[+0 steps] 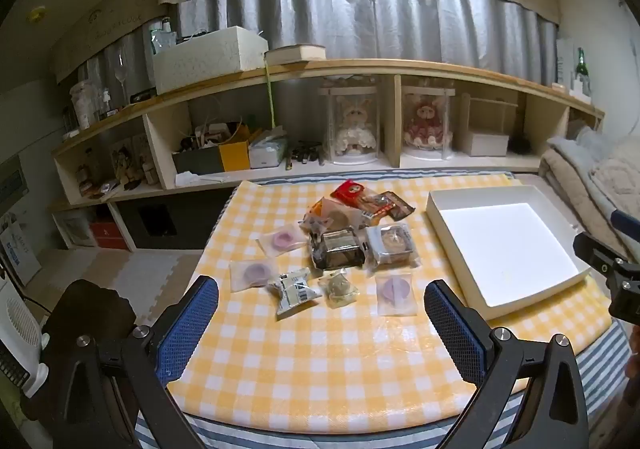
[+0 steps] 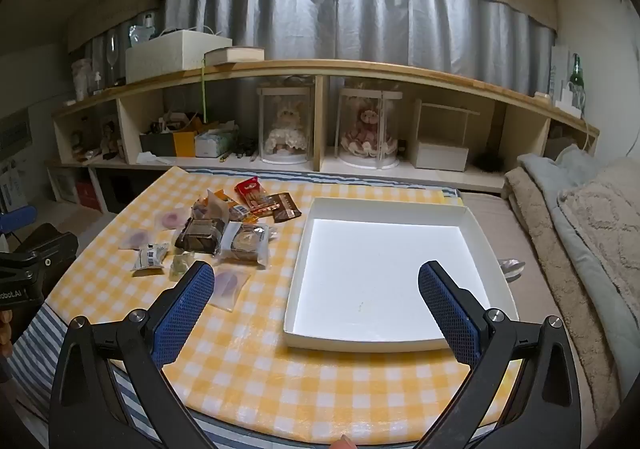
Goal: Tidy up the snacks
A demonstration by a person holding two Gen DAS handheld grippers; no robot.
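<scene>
Several wrapped snacks lie in a loose pile point(image 1: 344, 237) point(image 2: 224, 229) on the yellow-checked table point(image 1: 320, 369) point(image 2: 320, 389): a red packet point(image 1: 352, 193), a dark brownie pack point(image 1: 338, 251), a round cake in clear wrap point(image 1: 392, 243), purple pastries point(image 1: 396, 291) and a small white packet point(image 1: 294, 291). An empty white tray point(image 1: 440, 209) point(image 2: 294, 313) sits to the right of them. My left gripper point(image 1: 320, 321) hovers open over the table's near edge, short of the snacks. My right gripper point(image 2: 312, 313) is open above the tray's near-left corner, holding nothing.
A long wooden shelf point(image 1: 360, 67) point(image 2: 360, 67) with boxes, two dolls in clear cases and clutter runs behind the table. Folded blankets point(image 2: 580, 217) lie at the right. A white heater point(image 1: 16, 329) stands on the floor at the left.
</scene>
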